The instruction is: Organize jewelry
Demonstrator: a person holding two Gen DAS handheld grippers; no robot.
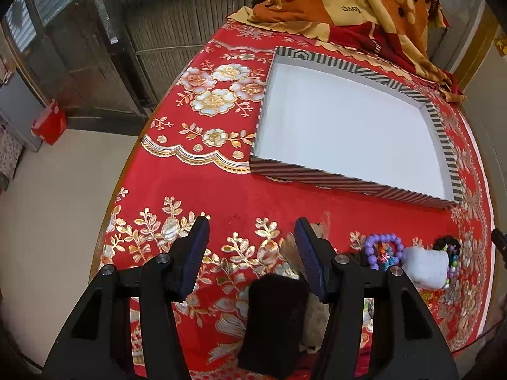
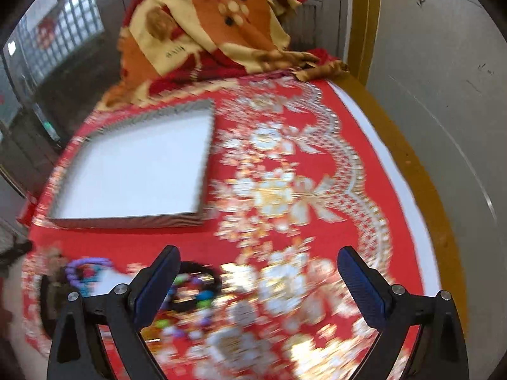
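**Beads at three o'clock of left gripper, at nine o'clock of right**

Lying in a loose cluster on the red cloth [image 1: 240,190], near edge, short of the tray [image 1: 348,171]. In the left wrist view: purple bracelet [image 1: 381,248] at three o'clock of the left gripper [image 1: 252,231], just beside its right finger; white pad [image 1: 426,267] next along, touching a dark mixed-bead strand [image 1: 450,247] farther right. Black box [image 1: 272,323] low between the left fingers, at six o'clock, a pale feathery piece peeking out behind it; what that is, hard to tell.

Left jaws apart, gripping nothing. Right gripper [image 2: 258,269] likewise spread wide and empty, over bare embroidery. In the blurred right wrist view: dark bead ring [image 2: 202,277] just behind the left finger at nine o'clock, purple bracelet [image 2: 84,269] farther out the same way.

Tray at twelve to one o'clock of the left gripper, eleven o'clock of the right, long side running across; nothing in it. Shallow card, striped black-and-white wall, flat white floor.

Beads round, glossy, strung in limp loops with no stiff axis; likely to sag when lifted by one side. Pad soft and fluffy. Cloth velvety, gold and silver flowers raised on it. Blanket [image 1: 348,3] heaped at twelve o'clock beyond the tray.

Judged nearer: left to the purple bracelet, right to the dark ring. Either needs a sideways shift before closing.
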